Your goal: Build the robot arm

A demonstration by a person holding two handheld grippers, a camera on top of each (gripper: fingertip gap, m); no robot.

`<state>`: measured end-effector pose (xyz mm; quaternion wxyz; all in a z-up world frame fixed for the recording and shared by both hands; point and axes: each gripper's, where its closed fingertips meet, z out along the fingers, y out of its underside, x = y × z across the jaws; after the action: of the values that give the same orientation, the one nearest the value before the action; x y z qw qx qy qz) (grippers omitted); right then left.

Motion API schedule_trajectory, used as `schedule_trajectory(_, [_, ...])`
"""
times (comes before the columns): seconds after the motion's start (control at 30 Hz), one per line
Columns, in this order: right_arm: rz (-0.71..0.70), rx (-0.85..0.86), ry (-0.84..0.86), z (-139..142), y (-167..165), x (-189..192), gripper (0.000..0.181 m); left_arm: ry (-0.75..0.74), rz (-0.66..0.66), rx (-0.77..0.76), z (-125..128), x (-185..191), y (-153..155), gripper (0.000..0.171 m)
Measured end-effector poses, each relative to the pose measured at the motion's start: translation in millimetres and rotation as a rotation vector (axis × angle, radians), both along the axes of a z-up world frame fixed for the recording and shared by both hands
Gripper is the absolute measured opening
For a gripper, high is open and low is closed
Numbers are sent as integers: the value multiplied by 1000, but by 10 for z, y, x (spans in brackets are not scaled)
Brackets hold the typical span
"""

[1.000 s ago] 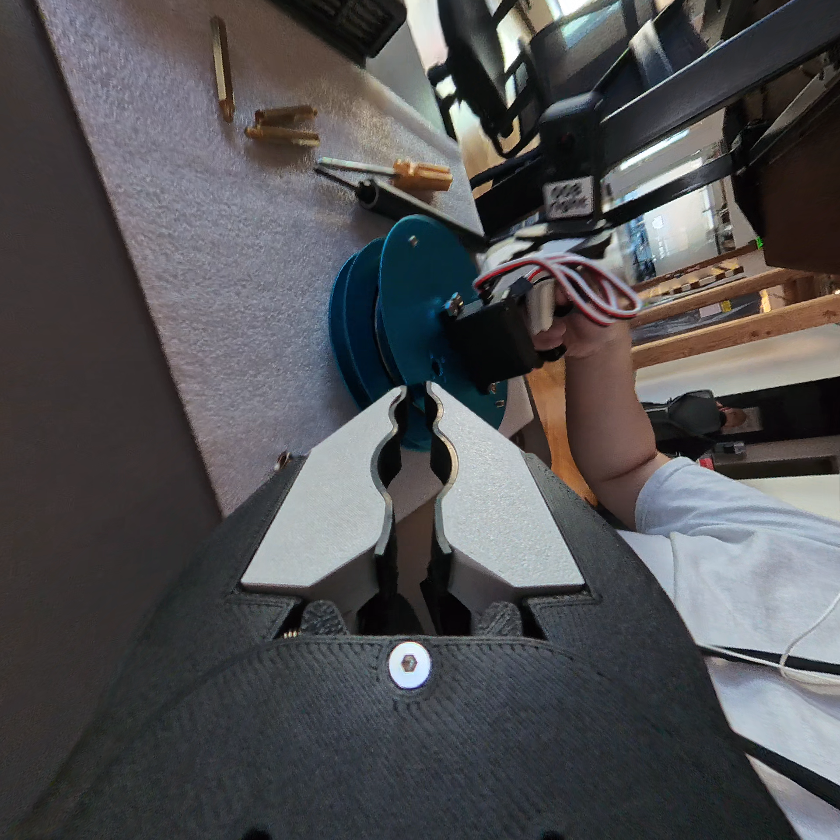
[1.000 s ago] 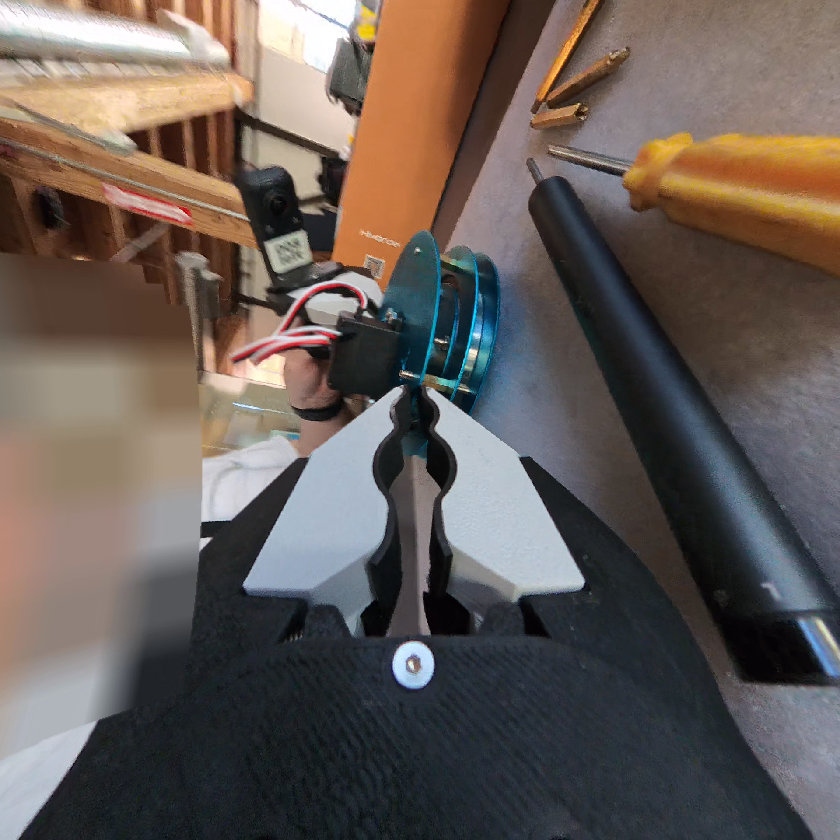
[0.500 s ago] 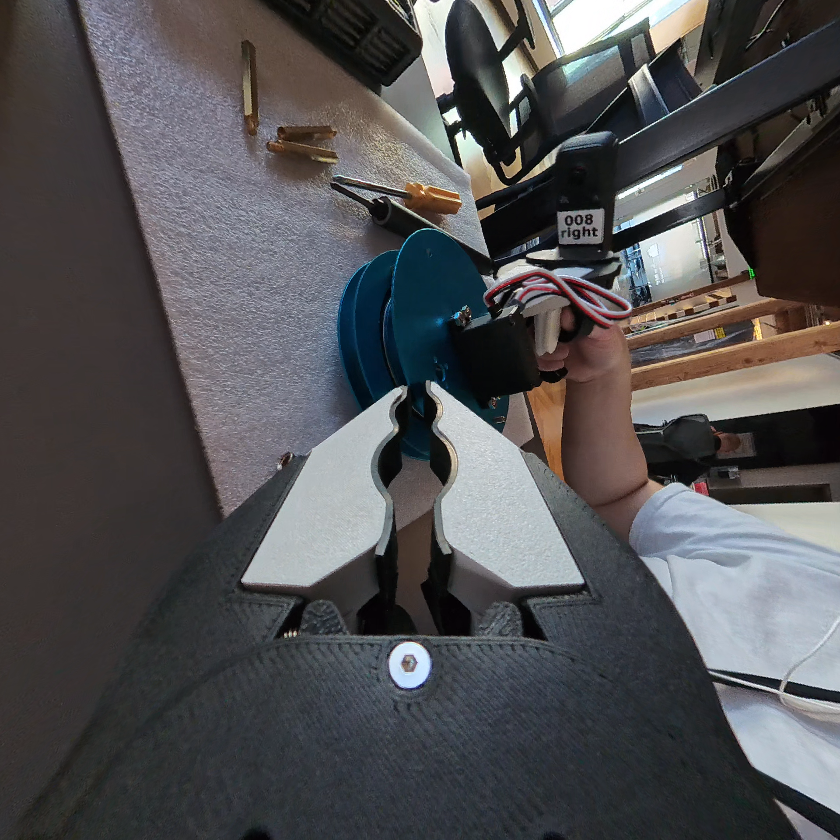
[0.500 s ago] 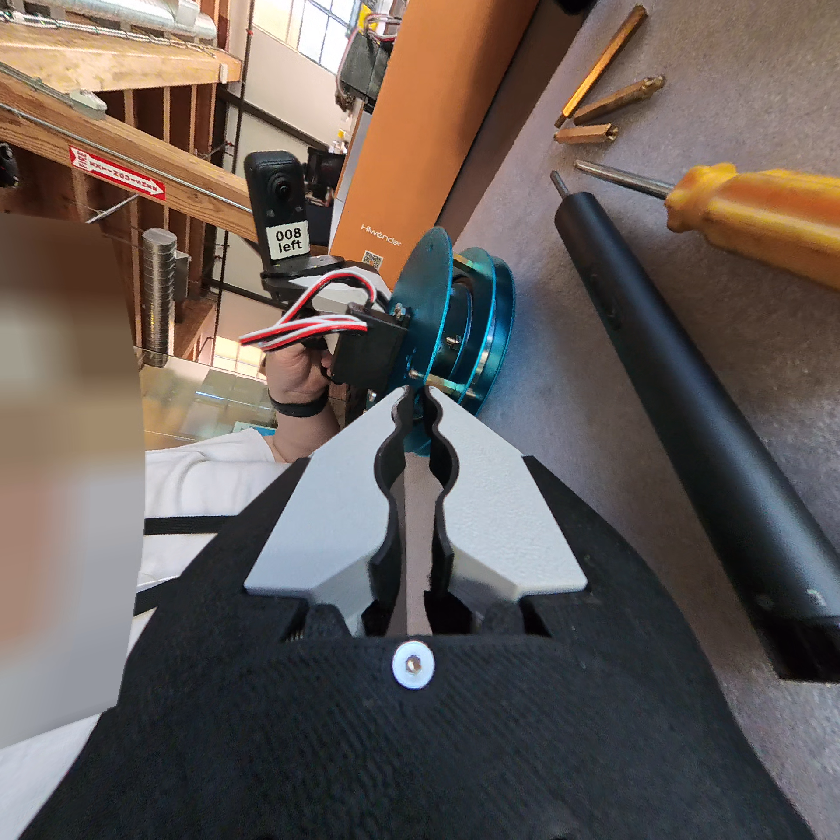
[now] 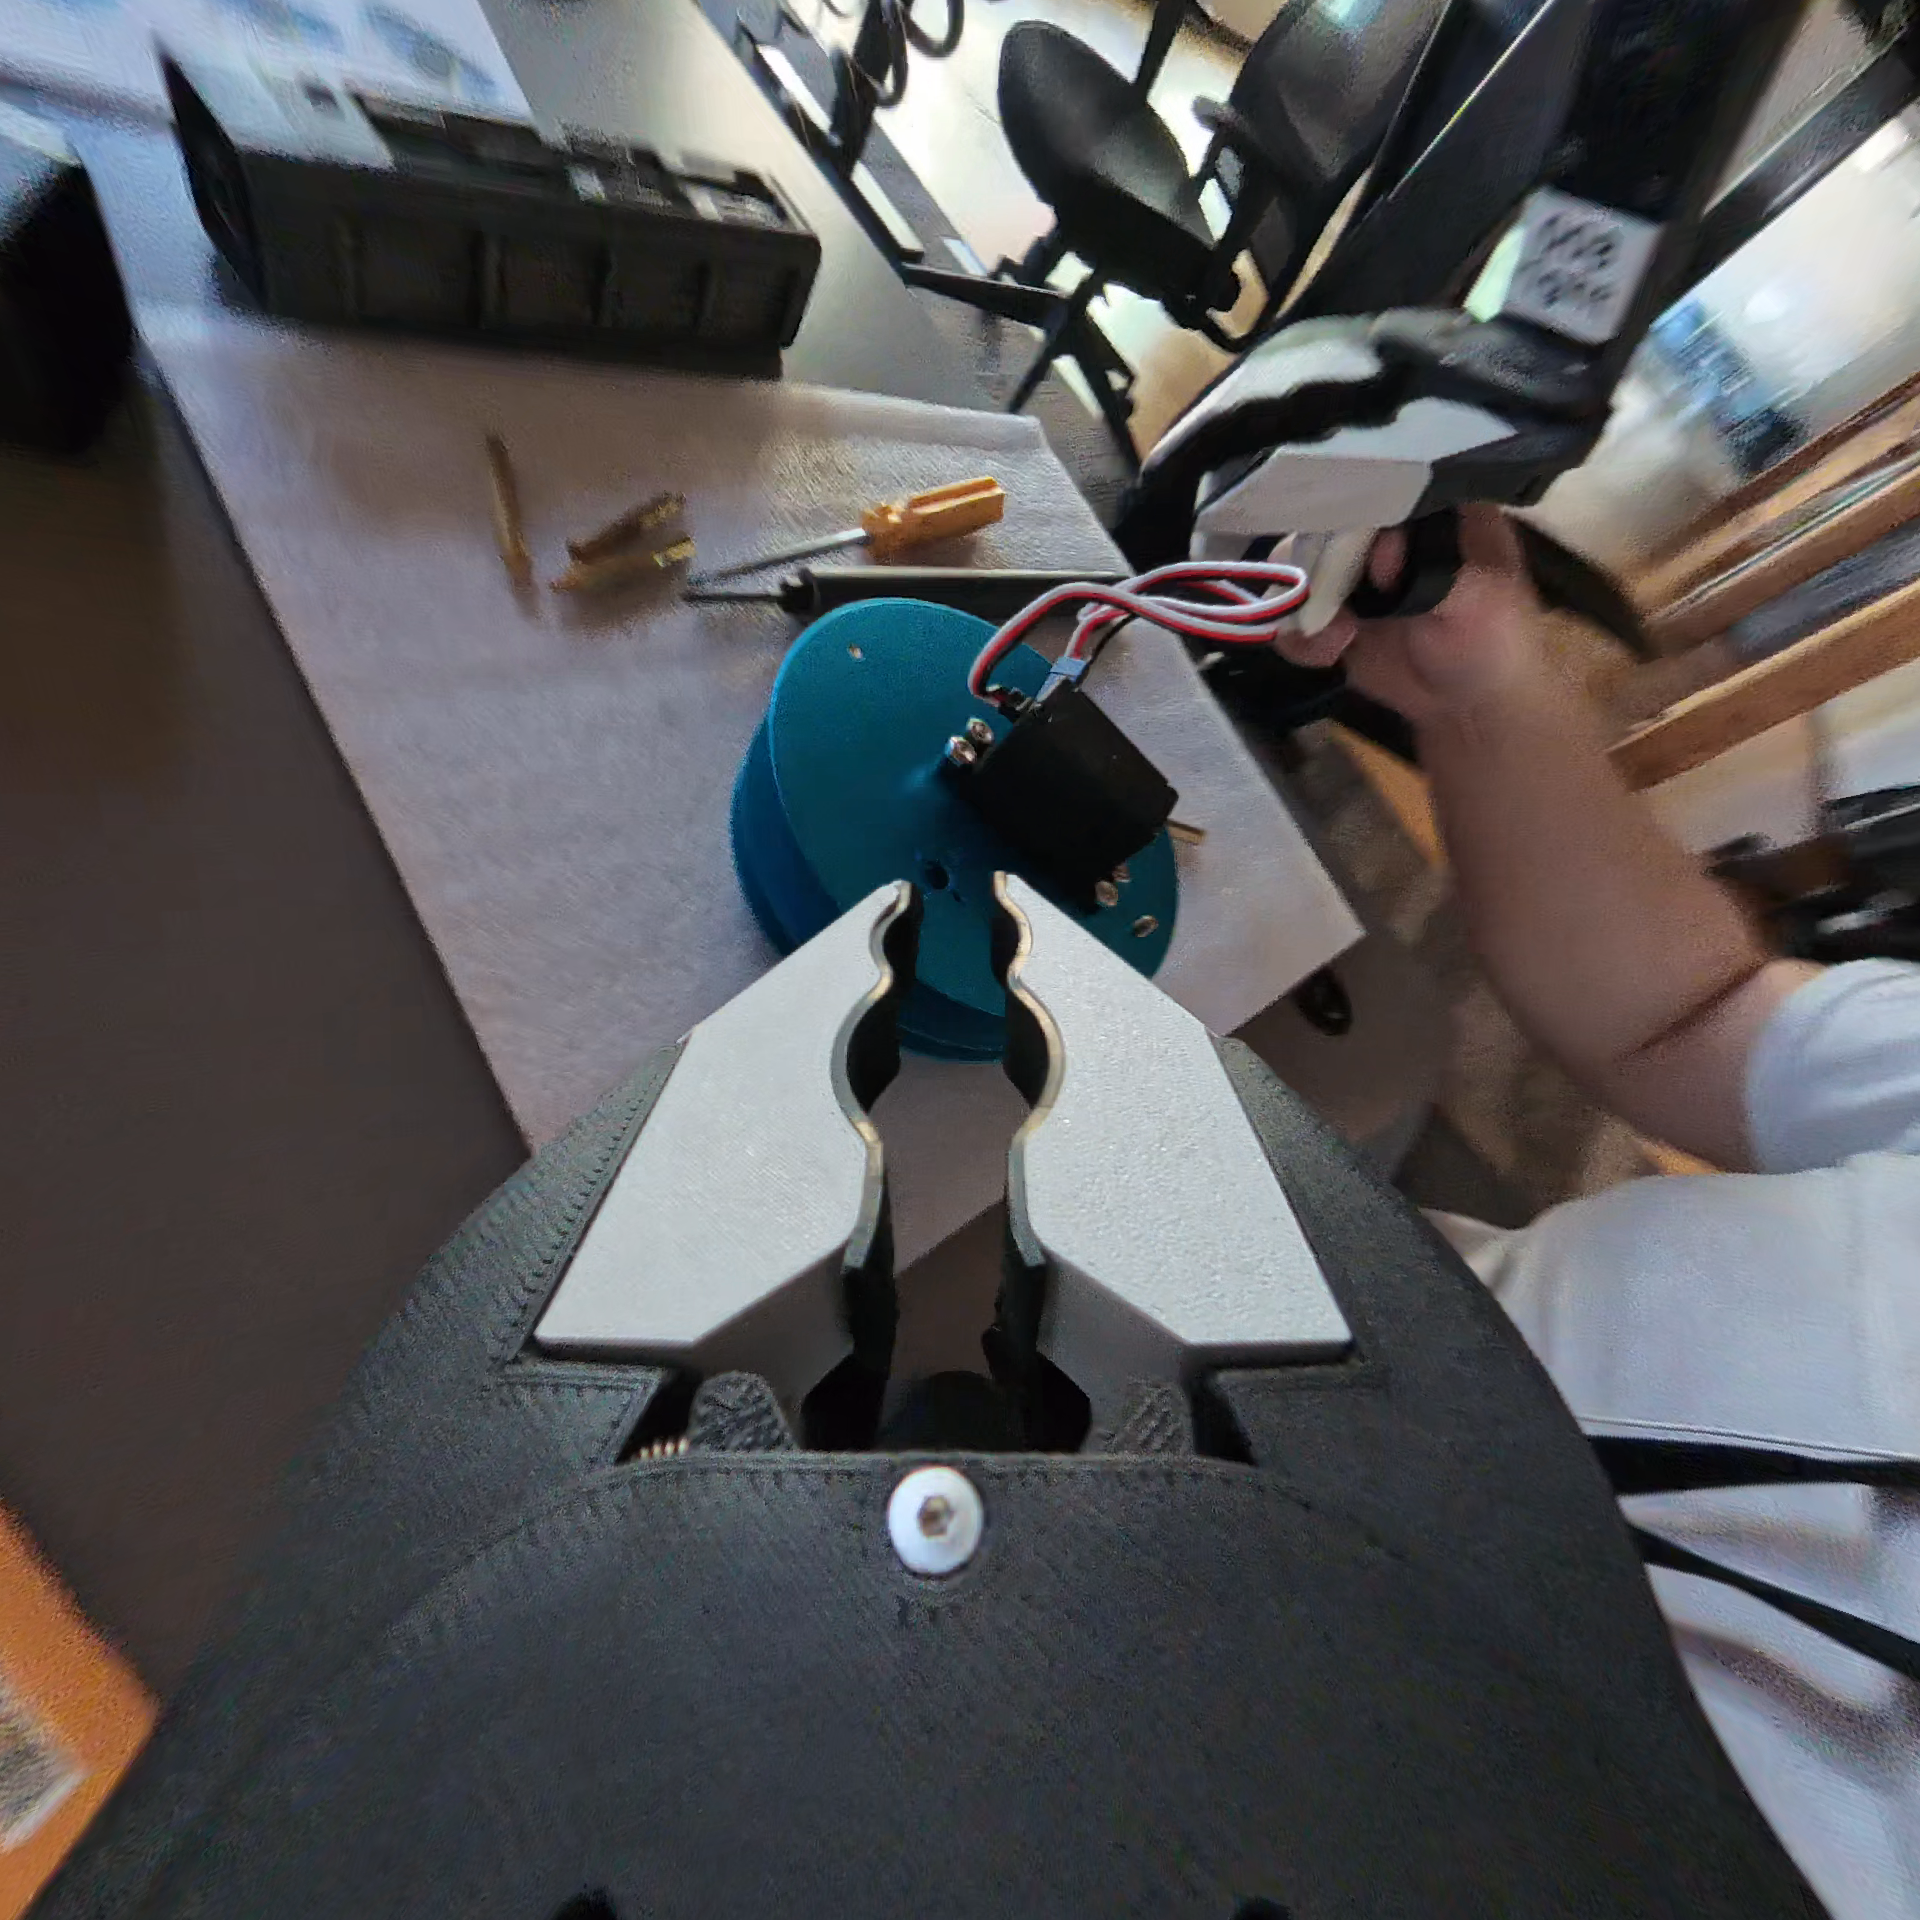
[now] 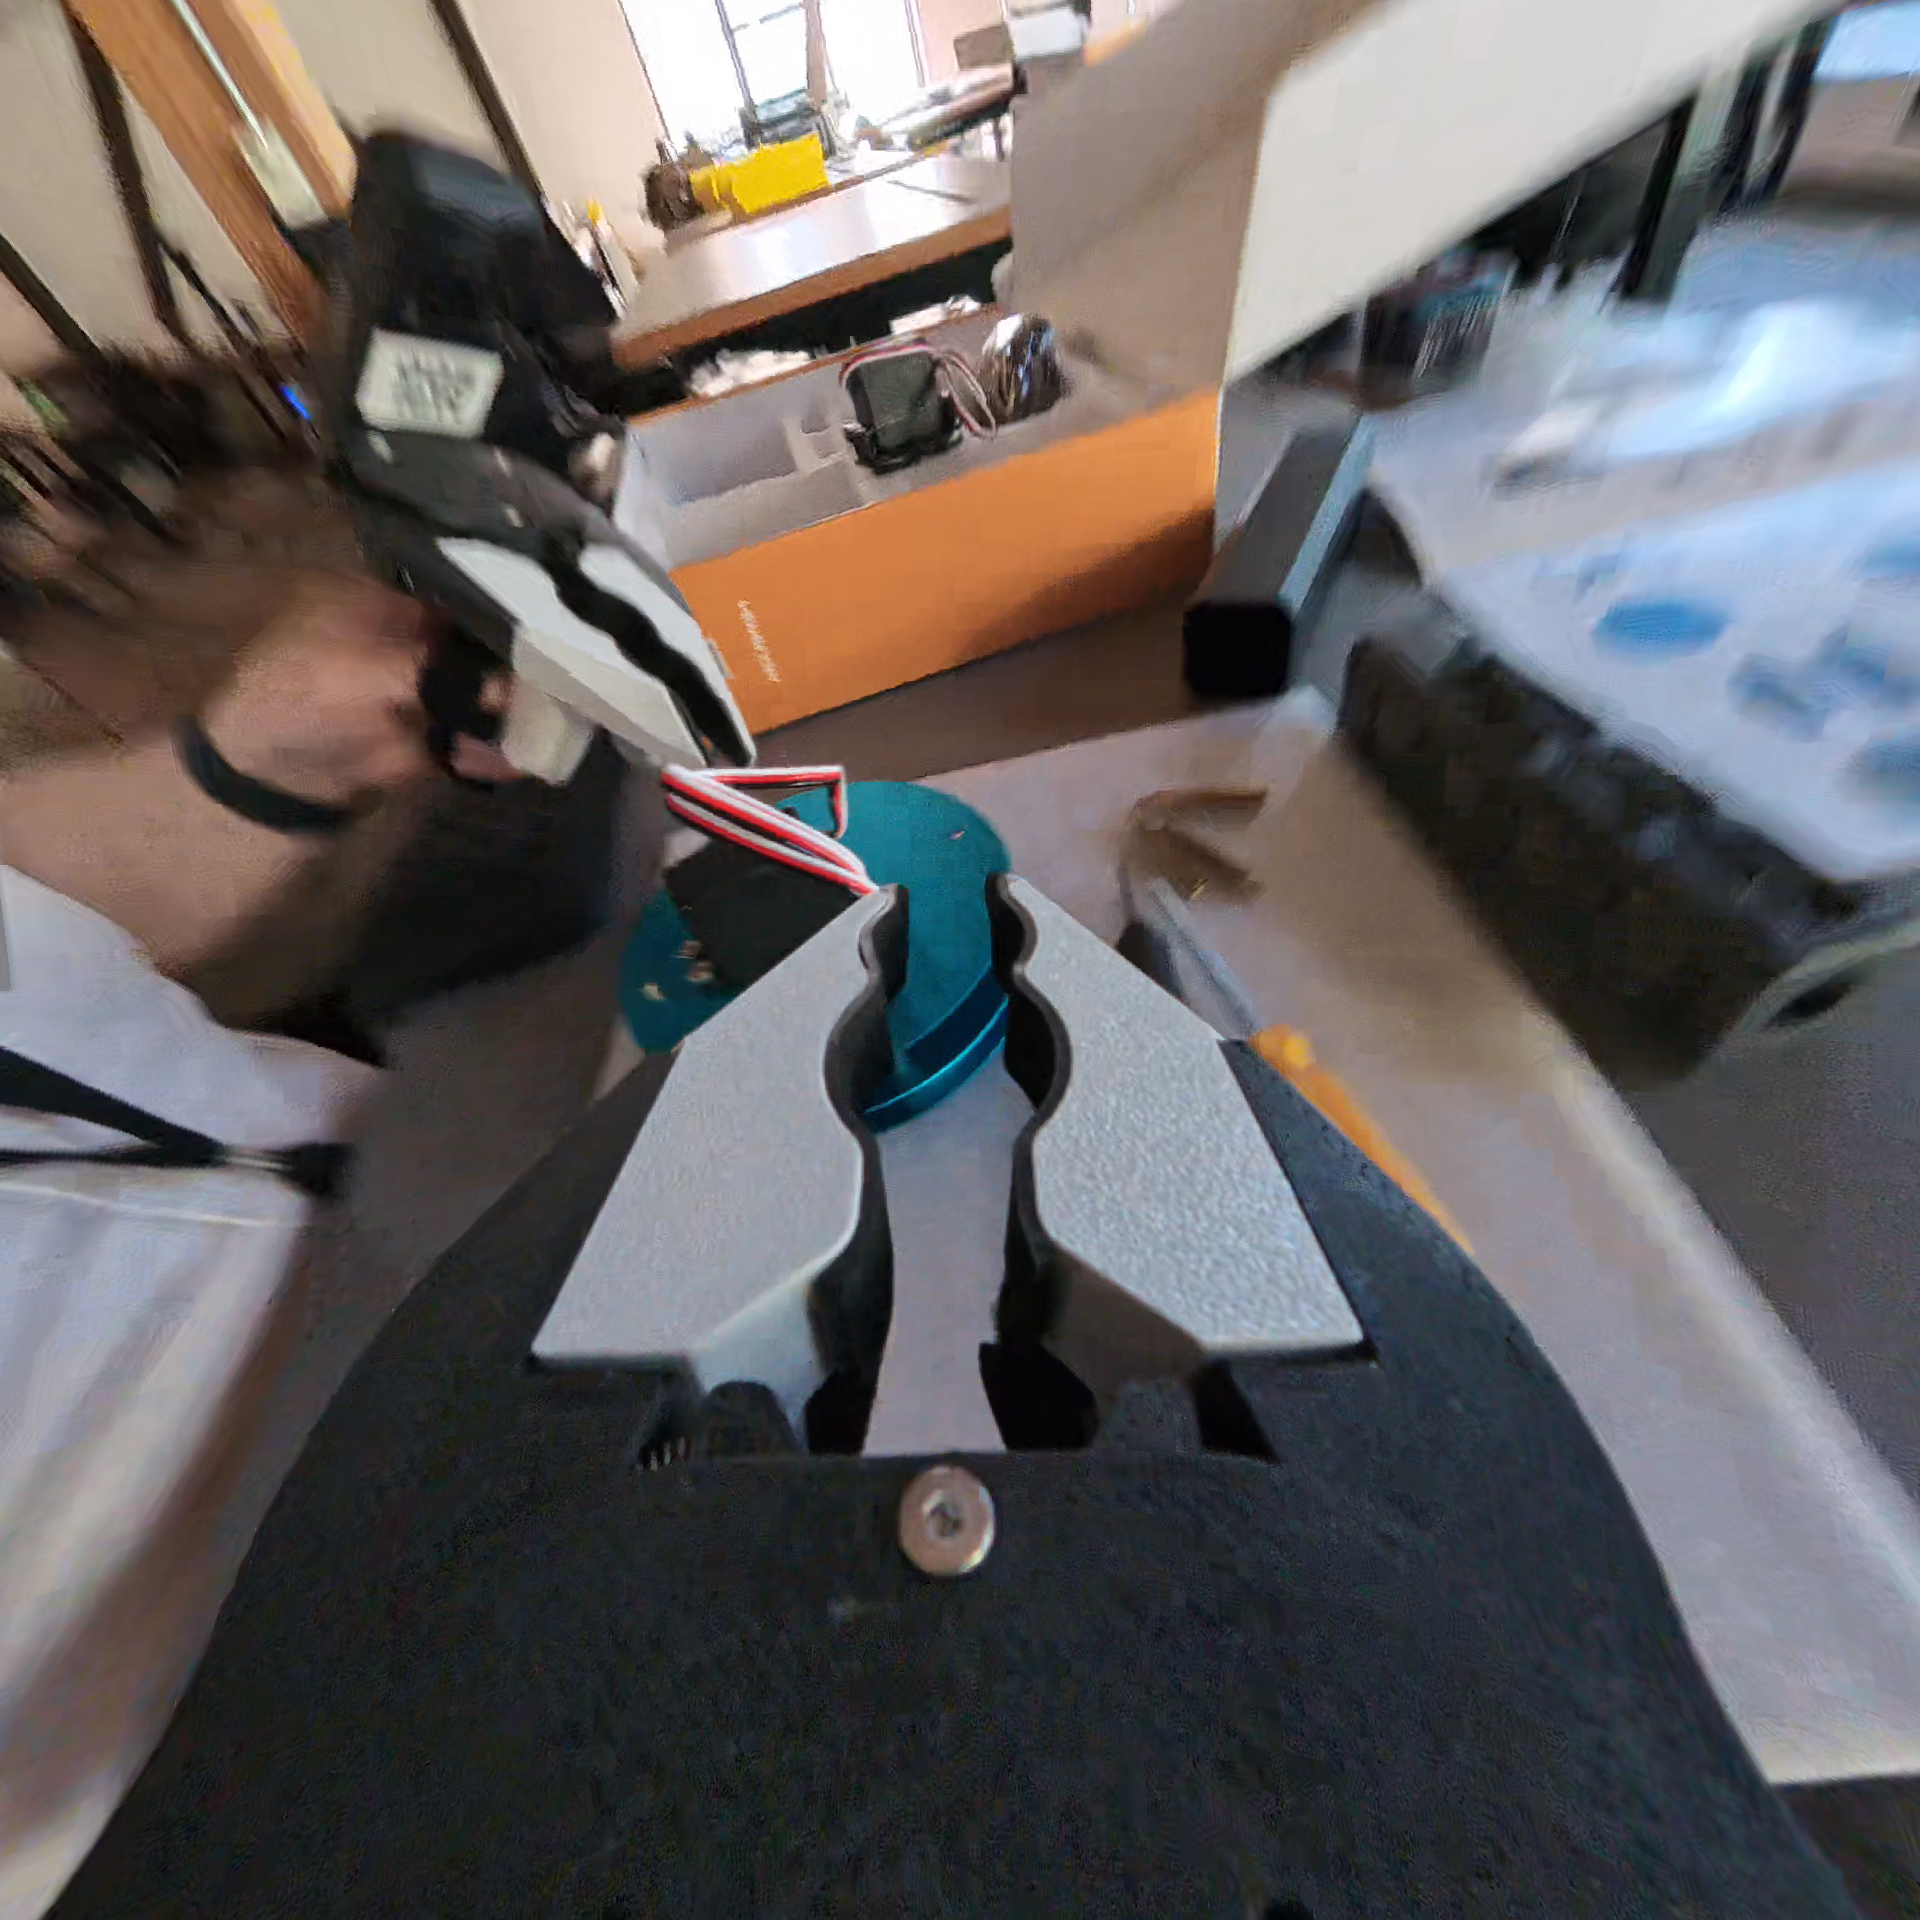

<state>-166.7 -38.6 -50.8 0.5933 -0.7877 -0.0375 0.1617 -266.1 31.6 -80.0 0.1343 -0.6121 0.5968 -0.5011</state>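
A blue disc assembly (image 5: 862,748) with a black servo (image 5: 1070,795) on its top plate sits flat on the grey mat (image 5: 468,675). Red, white and black wires (image 5: 1143,603) loop up from the servo. My left gripper (image 5: 954,894) is open and empty, raised just short of the top disc. My right gripper (image 6: 945,894) is open and empty on the other side of the assembly (image 6: 914,862). In the left wrist view the right gripper (image 5: 1299,571) hovers by the wires. In the right wrist view the left gripper (image 6: 717,727) hangs over the servo (image 6: 748,904).
Brass standoffs (image 5: 623,551), an orange-handled screwdriver (image 5: 935,514) and a black rod (image 5: 956,587) lie on the mat behind the assembly. A black case (image 5: 499,239) stands at the mat's far end. An orange box (image 6: 935,561) with parts stands beyond the left gripper. Some 12 cm of space lies between my two pairs of fingers. The left gripper is farther from the orange-handled screwdriver (image 5: 935,514), some 20 cm, than the right, some 10 cm.
Both grippers have opened and let go of the top blue disc's edge. They have rolled about a quarter turn and lifted away. The assembly stays on the mat.
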Motion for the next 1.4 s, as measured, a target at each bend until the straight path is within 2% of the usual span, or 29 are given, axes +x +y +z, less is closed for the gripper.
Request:
schedule_trajectory(0.07, [9, 20, -178, 7, 92, -33, 7, -11, 5, 109, 32, 55, 89, 20])
schedule_trajectory(0.2, [75, -114, -274, -240, 362, -116, 7, -2, -75, 116, 77, 265, 105, 13])
schedule_trajectory(0.3, [128, -146, -206, -299, 518, -170, 7, 39, -132, 81, 26, 450, 58, 10])
schedule_trajectory(0.4, [161, -238, -114, -453, 622, -176, 7, 130, -127, 118, -202, 579, 73, 6])
schedule_trajectory(0.43, [170, -275, -91, -522, 638, -188, 7, 144, -118, 100, -236, 608, 68, 0])
schedule_trajectory(0.5, [172, -330, -1, -565, 658, -203, 2, 181, -100, -1, -260, 623, 39, 0])
schedule_trajectory(0.57, [198, -364, 51, -558, 639, -237, 0, 215, -139, -122, -244, 583, -41, 0])
schedule_trajectory(0.67, [237, -338, -16, -503, 602, -291, 6, 222, -216, -214, -189, 458, -172, 0])
schedule_trajectory(0.83, [315, -318, -69, -473, 586, -415, 18, 147, -97, -93, -130, 383, 31, 0])
schedule_trajectory(0.93, [311, -348, -115, -547, 609, -405, 12, 174, -27, 88, -248, 366, 215, 0])
schedule_trajectory(1.0, [335, -375, -120, -556, 582, -453, 4, 178, -11, 137, -295, 370, 249, 0])
schedule_trajectory(1.13, [319, -376, -170, -545, 565, -455, 6, 165, -21, 97, -256, 364, 215, 0])
schedule_trajectory(1.27, [210, -322, -119, -473, 448, -303, 25, 160, -18, -27, -201, 318, 182, 0])
schedule_trajectory(1.33, [103, -294, -32, -417, 317, -184, 29, 153, 2, -87, -195, 289, 188, 3])
schedule_trajectory(1.4, [6, -294, 143, -381, 145, -148, 30, 147, 38, -117, -213, 287, 236, 14])
